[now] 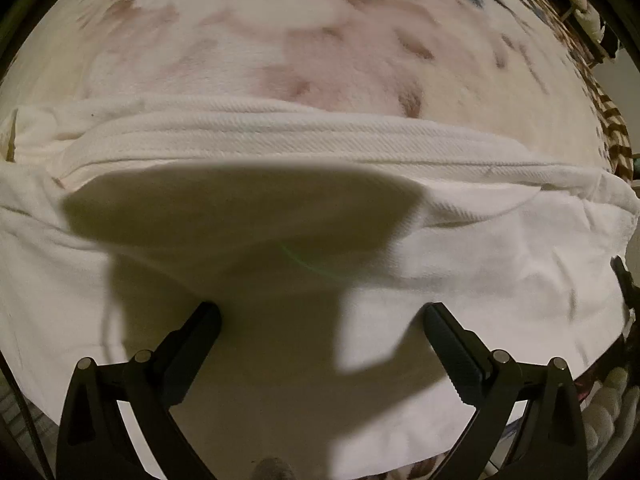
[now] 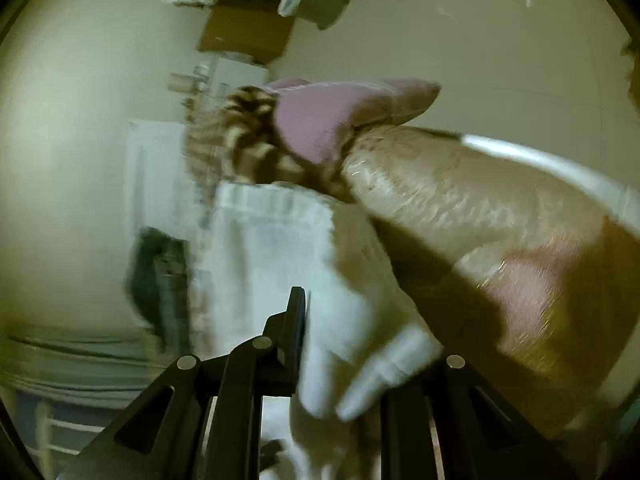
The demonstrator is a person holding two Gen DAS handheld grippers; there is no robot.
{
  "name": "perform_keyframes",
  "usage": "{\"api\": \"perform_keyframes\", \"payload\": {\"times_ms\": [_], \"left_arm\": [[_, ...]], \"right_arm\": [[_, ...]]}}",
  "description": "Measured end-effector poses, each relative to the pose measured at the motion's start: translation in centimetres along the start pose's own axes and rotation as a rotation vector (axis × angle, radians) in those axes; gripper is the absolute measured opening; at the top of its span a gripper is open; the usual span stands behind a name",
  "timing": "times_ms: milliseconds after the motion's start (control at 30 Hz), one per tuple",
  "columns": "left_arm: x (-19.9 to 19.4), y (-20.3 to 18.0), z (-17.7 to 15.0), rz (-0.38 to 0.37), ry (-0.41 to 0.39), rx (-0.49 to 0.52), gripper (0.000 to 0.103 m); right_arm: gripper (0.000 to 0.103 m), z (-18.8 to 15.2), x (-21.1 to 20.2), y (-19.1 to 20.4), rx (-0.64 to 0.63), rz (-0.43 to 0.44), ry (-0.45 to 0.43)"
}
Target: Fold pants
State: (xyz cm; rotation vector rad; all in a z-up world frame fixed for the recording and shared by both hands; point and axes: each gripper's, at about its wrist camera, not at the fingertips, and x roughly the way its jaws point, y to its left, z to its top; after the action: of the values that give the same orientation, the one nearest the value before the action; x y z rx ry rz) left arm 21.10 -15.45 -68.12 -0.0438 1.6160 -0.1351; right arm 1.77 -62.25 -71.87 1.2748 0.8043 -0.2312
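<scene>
Here the right gripper [image 2: 340, 364] pinches a bunch of the white pants [image 2: 272, 248], lifting it off the patterned blanket [image 2: 460, 200], probably to carry it over. The left gripper [image 1: 322, 320], jaws spread, hovers above the pants [image 1: 280, 140] on that blanket [image 1: 320, 40], seemingly steadying the fold.

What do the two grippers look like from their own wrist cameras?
Both are matte black plastic. The left gripper has two angular fingers with ribbed inner pads, silver round pivot pins at the linkage joints, and triangular cut-outs in the outer links. The right gripper shows the same black links, silver pins and cut-outs, though blurred. No cables, markings or sleeves can be seen.
</scene>
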Motion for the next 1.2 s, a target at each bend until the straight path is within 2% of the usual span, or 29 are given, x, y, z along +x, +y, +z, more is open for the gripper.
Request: {"api": "perform_keyframes", "payload": {"times_ms": [67, 200, 400, 600, 667, 800, 967, 1000, 1033, 1133, 1200], "left_arm": [[0.1, 0.0, 0.2, -0.005, 0.004, -0.002, 0.103], [-0.1, -0.2, -0.6, -0.021, 0.004, -0.008, 0.103], [-0.3, 1.4, -0.2, -0.069, 0.014, -0.031, 0.103], [-0.5, 2.3, 0.1, -0.103, 0.020, -0.042, 0.103], [-0.5, 2.4, 0.0, -0.094, 0.017, -0.034, 0.103], [-0.5, 2.4, 0.0, -0.073, 0.012, -0.004, 0.103], [-0.9, 2.6, -0.1, -0.075, 0.012, 0.009, 0.103], [-1.0, 2.7, 0.0, -0.078, 0.014, 0.007, 0.103], [-1.1, 2.8, 0.1, -0.085, 0.018, 0.003, 0.103], [-1.8, 4.1, 0.3, -0.142, 0.027, -0.056, 0.103], [-2.3, 5.3, 0.3, -0.182, 0.031, -0.109, 0.103]], "right_arm": [[0.019, -0.2, -1.0, 1.2, -0.025, -0.017, -0.023], [0.019, -2.2, -3.8, 4.8, -0.174, -0.097, -0.070], [0.019, -4.8, -5.7, 5.9, -0.200, -0.130, -0.085], [0.019, -6.2, -6.4, 5.6, -0.162, -0.166, -0.062], [0.020, -6.1, -6.2, 5.0, -0.149, -0.173, -0.076], [0.019, -4.1, -4.0, 3.5, -0.086, -0.131, -0.091], [0.019, -1.1, 0.0, 2.4, -0.068, -0.161, -0.034], [0.016, -1.0, -0.2, 2.8, -0.089, -0.178, -0.049], [0.008, -1.1, -0.7, 3.4, -0.110, -0.178, -0.060], [0.007, -3.3, -3.5, 7.6, -0.257, -0.172, -0.098], [0.007, -5.8, -4.7, 10.8, -0.337, -0.134, -0.088]]}}
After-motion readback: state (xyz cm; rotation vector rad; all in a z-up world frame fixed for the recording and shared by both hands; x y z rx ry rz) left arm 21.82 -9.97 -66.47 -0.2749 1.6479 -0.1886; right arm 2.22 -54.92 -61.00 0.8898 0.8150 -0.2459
